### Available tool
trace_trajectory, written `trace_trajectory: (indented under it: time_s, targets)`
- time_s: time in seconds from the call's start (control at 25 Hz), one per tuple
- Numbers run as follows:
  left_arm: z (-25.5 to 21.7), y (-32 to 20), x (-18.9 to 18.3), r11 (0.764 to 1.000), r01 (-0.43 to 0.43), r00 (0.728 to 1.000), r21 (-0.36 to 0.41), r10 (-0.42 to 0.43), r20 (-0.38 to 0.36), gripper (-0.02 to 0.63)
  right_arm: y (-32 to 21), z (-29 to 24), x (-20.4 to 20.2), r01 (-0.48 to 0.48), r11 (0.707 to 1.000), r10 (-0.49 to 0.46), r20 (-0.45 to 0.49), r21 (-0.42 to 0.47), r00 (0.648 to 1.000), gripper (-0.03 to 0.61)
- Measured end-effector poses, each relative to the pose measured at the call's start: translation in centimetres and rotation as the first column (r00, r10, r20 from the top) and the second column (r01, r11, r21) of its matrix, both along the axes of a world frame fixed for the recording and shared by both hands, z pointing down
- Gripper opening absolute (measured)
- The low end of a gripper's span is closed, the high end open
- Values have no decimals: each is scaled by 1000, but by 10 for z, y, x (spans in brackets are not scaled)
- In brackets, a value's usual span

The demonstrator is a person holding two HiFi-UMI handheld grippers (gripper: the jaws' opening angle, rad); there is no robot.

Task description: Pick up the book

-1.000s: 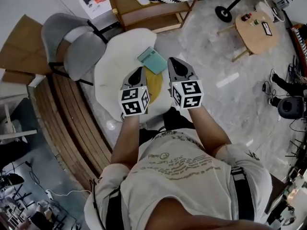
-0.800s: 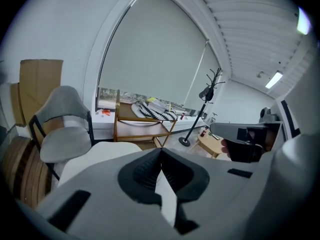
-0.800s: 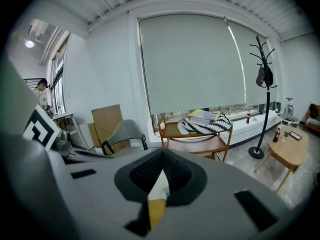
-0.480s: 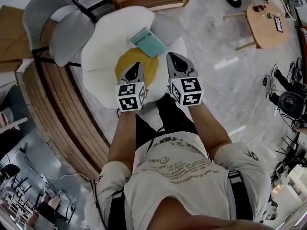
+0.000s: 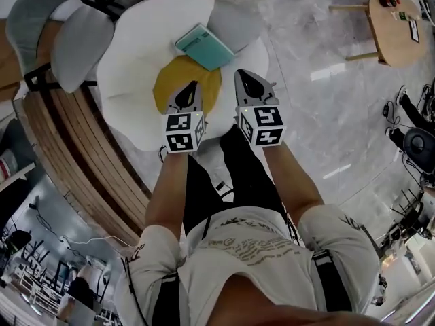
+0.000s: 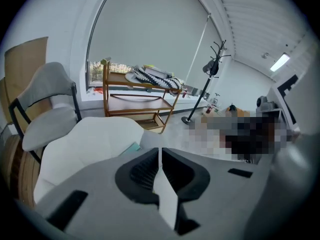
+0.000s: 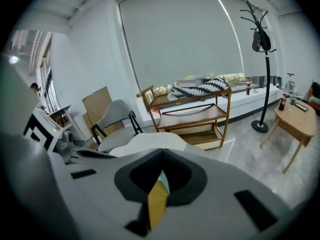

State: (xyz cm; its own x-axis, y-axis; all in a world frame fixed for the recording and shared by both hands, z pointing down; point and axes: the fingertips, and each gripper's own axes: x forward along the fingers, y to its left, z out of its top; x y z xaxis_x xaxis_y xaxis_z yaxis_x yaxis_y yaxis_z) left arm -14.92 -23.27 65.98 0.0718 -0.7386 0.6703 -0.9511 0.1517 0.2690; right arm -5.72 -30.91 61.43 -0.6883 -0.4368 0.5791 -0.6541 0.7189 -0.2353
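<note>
A teal book (image 5: 205, 46) lies flat on a white cushion (image 5: 132, 66), partly over the cushion's yellow middle (image 5: 170, 90). In the head view its long axis runs on a slant, from far-left to near-right. The near-right end points toward the right gripper (image 5: 246, 80), and a pale strip runs along the far-left short edge.

The book sits just beyond the fingers of both grippers, ahead of the gap between them. It is closer to the right fingers than to the left ones, and neither pair touches it.

The left gripper (image 5: 192, 85) hangs over the yellow middle. Its fingers (image 6: 150, 169) are pressed together with only a hairline seam between them, and they hold nothing. The right gripper's fingers also meet at their tips and hold nothing. A grey chair (image 5: 75, 39) stands to the left of the cushion.
</note>
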Motion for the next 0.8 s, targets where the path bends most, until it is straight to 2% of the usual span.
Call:
trace_trajectory:
  time_s: [0.24, 0.32, 0.44, 0.56, 0.68, 0.8]
  targets:
    - [56, -29, 10, 998, -51, 997, -43, 54, 55, 28, -12, 58, 23, -47, 997, 47, -7, -57, 999, 27]
    - [74, -35, 12, 994, -90, 993, -57, 94, 68, 107, -10, 78, 31, -60, 995, 59, -13, -84, 998, 28]
    - [98, -52, 14, 986, -155, 983, -69, 161, 90, 157, -11, 101, 42, -63, 993, 61, -20, -101, 998, 28]
    - [121, -70, 14, 968, -229, 964, -101, 240, 115, 197, -14, 118, 52, -62, 992, 60, -28, -108, 998, 27]
    - [147, -91, 9, 938, -314, 931, -147, 335, 144, 244, -16, 133, 61, -65, 991, 62, -33, -118, 998, 28]
    - [175, -109, -6, 916, -352, 910, -192, 383, 160, 270, -18, 149, 71, -70, 989, 65, -41, -129, 997, 27]
